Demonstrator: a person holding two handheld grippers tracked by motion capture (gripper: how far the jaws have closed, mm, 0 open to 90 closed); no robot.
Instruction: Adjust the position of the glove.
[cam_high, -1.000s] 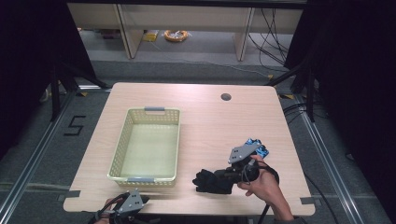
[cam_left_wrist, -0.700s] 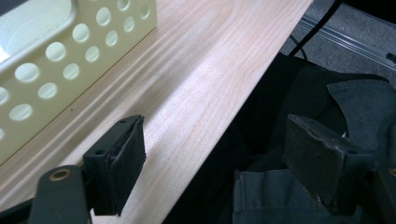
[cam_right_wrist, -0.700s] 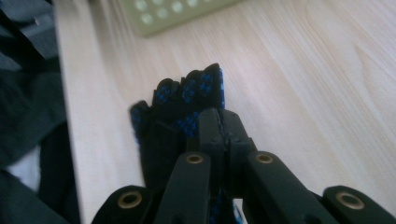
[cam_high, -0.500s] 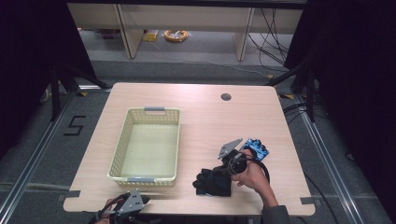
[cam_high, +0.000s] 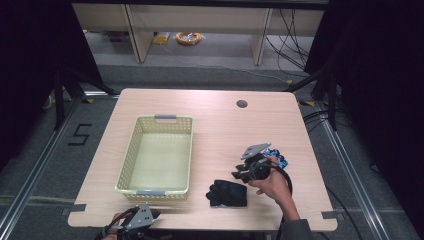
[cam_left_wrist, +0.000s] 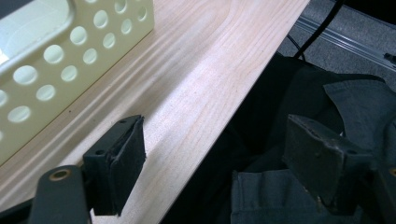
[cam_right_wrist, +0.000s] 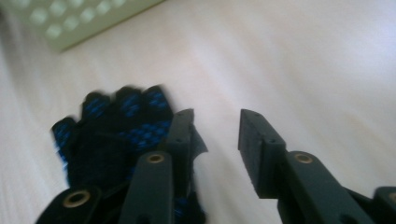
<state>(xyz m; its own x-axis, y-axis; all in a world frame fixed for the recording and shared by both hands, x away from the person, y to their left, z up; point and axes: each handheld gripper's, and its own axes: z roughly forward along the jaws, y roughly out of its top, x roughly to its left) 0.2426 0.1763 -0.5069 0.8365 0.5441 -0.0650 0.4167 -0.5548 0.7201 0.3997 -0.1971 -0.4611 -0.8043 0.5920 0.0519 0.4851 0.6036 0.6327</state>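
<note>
where the tabletop runs toward its near edge, a dark glove lies flat at about five o'clock from the pale yellow basket, just beside the basket's near right corner yet apart from it. its knit is black, flecked with a blue dotted pattern across the palm and the short, rounded fingers, which show blurred in the right gripper view. the right tool hovers just at the glove's two o'clock side, its jaws apart with bare tabletop between them, and one jaw overlaps the glove's edge in its own view. a second blue-patterned glove lies behind that tool, partly hidden. the left tool rests at the tabletop's six o'clock edge, jaws wide apart, holding nothing.
</note>
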